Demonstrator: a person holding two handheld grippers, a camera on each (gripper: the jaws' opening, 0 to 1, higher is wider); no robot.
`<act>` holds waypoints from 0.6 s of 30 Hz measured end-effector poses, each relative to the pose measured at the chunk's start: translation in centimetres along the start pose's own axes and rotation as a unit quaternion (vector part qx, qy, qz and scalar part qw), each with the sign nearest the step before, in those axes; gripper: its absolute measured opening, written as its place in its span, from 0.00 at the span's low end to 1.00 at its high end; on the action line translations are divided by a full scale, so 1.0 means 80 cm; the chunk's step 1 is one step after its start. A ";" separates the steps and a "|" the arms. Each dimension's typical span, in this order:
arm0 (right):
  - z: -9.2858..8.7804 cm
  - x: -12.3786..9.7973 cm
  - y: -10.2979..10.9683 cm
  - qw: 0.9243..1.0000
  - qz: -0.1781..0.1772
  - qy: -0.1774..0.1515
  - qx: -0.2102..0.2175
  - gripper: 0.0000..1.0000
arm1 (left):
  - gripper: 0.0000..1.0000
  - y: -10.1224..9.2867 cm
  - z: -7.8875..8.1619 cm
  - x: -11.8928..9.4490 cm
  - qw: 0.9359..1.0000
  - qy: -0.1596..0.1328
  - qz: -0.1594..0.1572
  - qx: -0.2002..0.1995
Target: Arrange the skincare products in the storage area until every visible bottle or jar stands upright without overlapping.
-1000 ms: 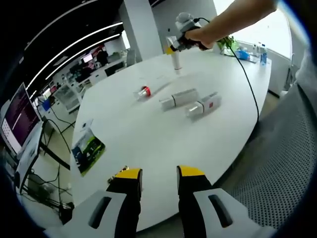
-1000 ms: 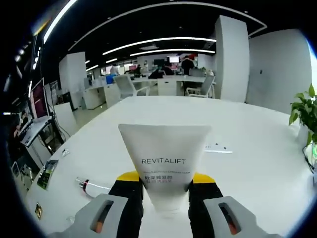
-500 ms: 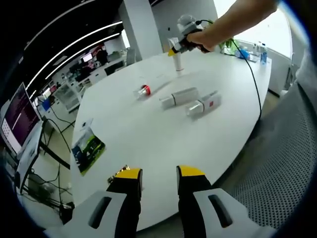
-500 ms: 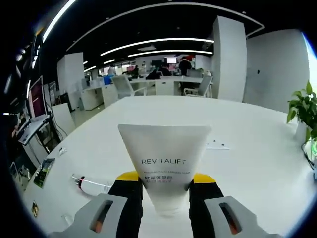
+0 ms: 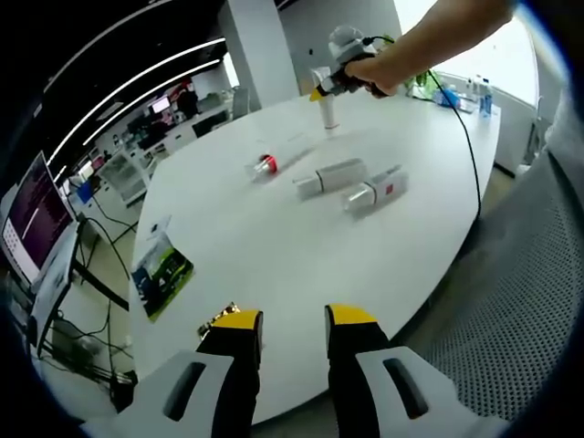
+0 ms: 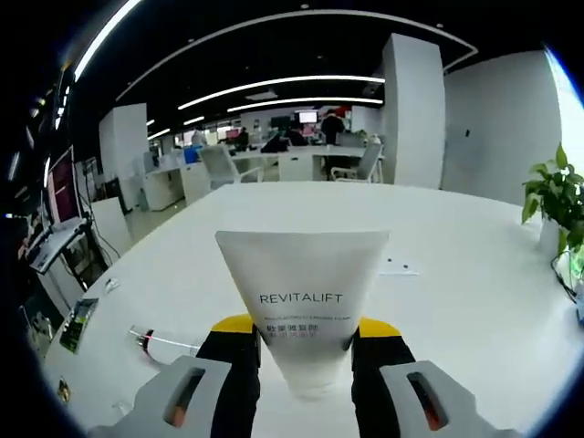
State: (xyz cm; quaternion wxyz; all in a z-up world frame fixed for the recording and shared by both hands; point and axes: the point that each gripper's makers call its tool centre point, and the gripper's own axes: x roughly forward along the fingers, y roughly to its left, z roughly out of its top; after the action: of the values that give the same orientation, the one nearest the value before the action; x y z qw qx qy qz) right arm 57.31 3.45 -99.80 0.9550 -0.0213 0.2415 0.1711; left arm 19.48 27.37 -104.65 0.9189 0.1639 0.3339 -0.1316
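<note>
Table (image 5: 274, 246): white, open office | right gripper (image 6: 308, 338): clamps tube (image 6: 301, 292) | left gripper (image 5: 294, 324): parted, empty

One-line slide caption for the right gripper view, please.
Right tongs clamp a white REVITALIFT tube above the white table, open-plan office behind.

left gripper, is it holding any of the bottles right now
No, the left gripper hangs open over the near edge of the white table, nothing between its jaws.
</note>
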 end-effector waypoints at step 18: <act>0.131 -0.119 0.066 0.977 0.050 -0.160 -0.132 0.51 | 0.23 -0.005 0.000 0.001 1.000 0.001 -0.007 0.008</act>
State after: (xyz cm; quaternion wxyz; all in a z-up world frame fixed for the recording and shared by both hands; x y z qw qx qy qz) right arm 52.47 6.67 -85.86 0.9601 -0.1078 0.0616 0.2504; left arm 19.38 27.02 -104.80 0.9163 0.1686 0.3349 -0.1409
